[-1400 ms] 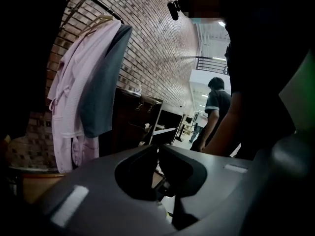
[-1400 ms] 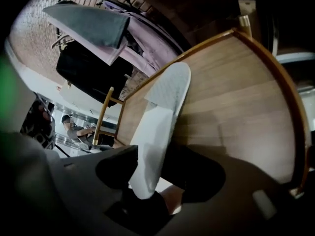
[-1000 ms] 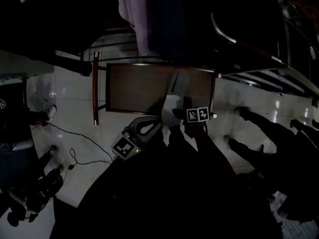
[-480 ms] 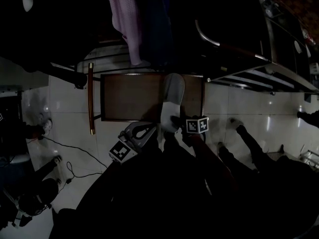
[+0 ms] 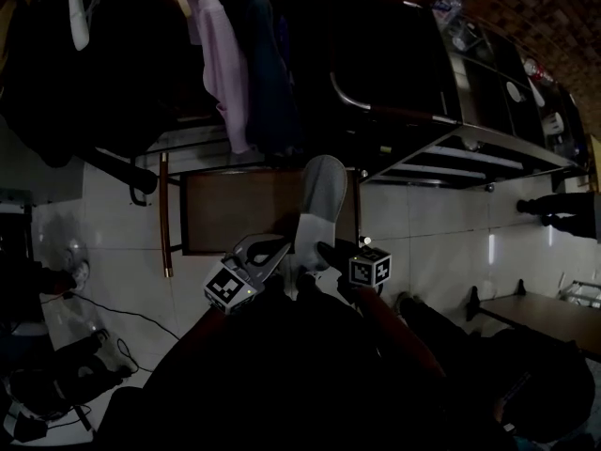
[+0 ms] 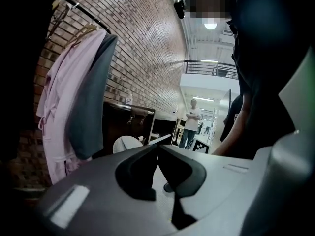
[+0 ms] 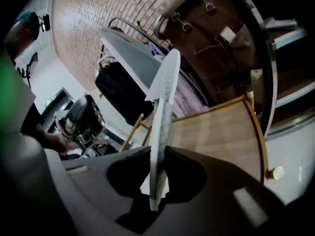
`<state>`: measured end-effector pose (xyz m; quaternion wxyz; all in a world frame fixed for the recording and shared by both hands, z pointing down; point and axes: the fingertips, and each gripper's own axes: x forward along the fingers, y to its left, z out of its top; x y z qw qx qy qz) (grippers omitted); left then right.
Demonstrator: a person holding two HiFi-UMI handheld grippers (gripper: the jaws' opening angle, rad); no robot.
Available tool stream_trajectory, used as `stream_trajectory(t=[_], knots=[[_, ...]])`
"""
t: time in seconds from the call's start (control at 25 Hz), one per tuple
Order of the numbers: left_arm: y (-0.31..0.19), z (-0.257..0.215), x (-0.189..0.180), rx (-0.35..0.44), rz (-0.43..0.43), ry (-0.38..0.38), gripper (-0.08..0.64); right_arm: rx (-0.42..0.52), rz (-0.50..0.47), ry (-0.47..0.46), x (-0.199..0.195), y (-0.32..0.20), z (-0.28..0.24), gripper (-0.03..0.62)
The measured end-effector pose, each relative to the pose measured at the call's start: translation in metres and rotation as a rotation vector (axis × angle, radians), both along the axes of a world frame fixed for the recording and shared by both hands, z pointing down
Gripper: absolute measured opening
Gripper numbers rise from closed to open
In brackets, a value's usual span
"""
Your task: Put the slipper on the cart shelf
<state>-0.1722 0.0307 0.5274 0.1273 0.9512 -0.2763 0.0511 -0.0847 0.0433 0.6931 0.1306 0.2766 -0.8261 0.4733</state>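
Dim room, white tiled floor.
- Cart shelf: brown wooden board with a raised edge, and a wooden handle bar on its far left side.
- Slipper: pale grey, over the shelf's right end. Its near end is pinched and its toe points away, past the shelf's back edge.
- The right gripper view shows the slipper edge-on, sticking up from the tongs. The shelf boards lie beyond it, and the slipper seems clear of them.
- Right tongs: have just been closing and are now clamped on the slipper's near end, which sits between the jaws.
- Left tongs: at the shelf's near edge, just left of the slipper. They are clenched tip to tip with nothing in them.
- A pink robe hangs behind the shelf.
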Motion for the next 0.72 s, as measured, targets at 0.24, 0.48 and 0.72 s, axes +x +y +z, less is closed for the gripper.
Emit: stream_trajectory(t=[0.24, 0.48, 0.72], knots=[[-0.009, -0.024, -0.001, 0.028, -0.017, -0.002, 0.005, 0.185, -0.016, -0.001, 0.001, -0.017, -0.065, 0.066], [-0.024, -0.048, -0.005, 0.076, -0.025, 0.005, 0.005, 0.467, -0.028, 0.018, -0.003, -0.048, -0.141, 0.066], [-0.037, -0.069, -0.001, 0.111, -0.014, 0.003, 0.003, 0.677, -0.027, 0.0, -0.005, -0.067, -0.206, 0.066]])
